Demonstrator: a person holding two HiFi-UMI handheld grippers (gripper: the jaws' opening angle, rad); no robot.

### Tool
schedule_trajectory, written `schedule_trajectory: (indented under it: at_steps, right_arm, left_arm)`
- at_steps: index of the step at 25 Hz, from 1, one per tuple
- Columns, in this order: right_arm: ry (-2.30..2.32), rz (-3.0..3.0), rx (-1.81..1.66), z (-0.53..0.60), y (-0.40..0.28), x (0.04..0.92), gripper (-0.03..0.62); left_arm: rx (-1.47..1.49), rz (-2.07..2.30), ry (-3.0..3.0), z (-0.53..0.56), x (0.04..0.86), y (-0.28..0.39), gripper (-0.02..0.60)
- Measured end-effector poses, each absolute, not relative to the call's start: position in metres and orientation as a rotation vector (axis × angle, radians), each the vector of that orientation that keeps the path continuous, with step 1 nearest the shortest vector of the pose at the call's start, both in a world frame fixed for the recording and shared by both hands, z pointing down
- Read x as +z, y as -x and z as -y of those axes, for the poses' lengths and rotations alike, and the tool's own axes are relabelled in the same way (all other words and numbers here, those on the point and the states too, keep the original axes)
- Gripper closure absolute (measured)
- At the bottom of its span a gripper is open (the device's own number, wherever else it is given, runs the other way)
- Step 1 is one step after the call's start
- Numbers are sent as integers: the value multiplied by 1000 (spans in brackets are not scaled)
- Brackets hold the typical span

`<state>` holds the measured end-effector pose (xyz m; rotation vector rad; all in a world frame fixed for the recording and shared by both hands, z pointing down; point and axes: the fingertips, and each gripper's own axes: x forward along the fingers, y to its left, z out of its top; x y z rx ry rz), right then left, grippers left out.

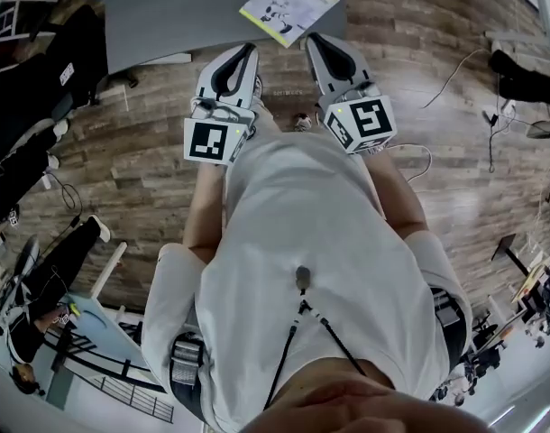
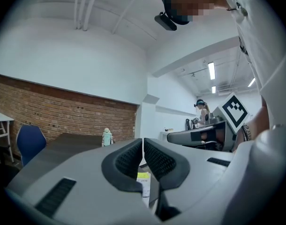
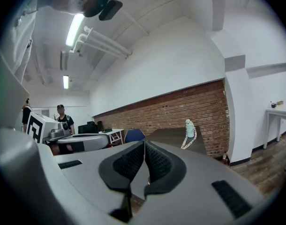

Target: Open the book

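Book [image 1: 291, 3]: a thin volume with a white cover and a yellow band along one edge. It lies flat, cover up and unopened, near the front edge of the grey tabletop [image 1: 167, 12], and is turned at an angle to that edge. In the left gripper view part of the book [image 2: 143, 182], with its yellow strip, shows low in the gap beneath the jaws, on the tabletop ahead. Left hand-held gripper [image 1: 249, 49]: it is held just short of the book's near corner and is not touching it. The ribbed pads of its jaws are pressed together at the tips [image 2: 143, 140] with nothing between them. Right hand-held gripper [image 1: 313, 40]: it is held beside the left one, just below and right of the book, also clear of it. Its jaws are likewise closed tip to tip [image 3: 144, 144] and empty. Both point roughly level toward the tabletop, and each carries a cube with square markers at its rear, close to the person's white shirt [image 1: 302, 242]. Farther back on the tabletop stands a pale green bottle [image 2: 107, 137] with a strap trailing from it [image 3: 190, 128], well apart from the book. A blue chair [image 2: 29, 142] stands at the far side, in front of a brick wall [image 2: 63, 114]. The floor [image 1: 437, 133] below the grippers is wood plank.
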<state>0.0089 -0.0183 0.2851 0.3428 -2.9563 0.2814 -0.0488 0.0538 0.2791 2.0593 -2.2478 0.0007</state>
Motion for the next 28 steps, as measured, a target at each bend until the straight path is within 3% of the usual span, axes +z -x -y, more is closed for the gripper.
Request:
schedule_trajectory:
  at_steps: [14,20,28]
  right_arm:
    - [-744,2891,294,69,40,281,557]
    - [-919,2840,327,78,47,294,556]
    - [-1049,2777,333,82,51,310,557]
  left_arm:
    - [78,1926,-2346,13,293,116,551]
    - [-3,1819,-2439,37,302,125,551]
    - [163,1594,-2540,52,343,117,551]
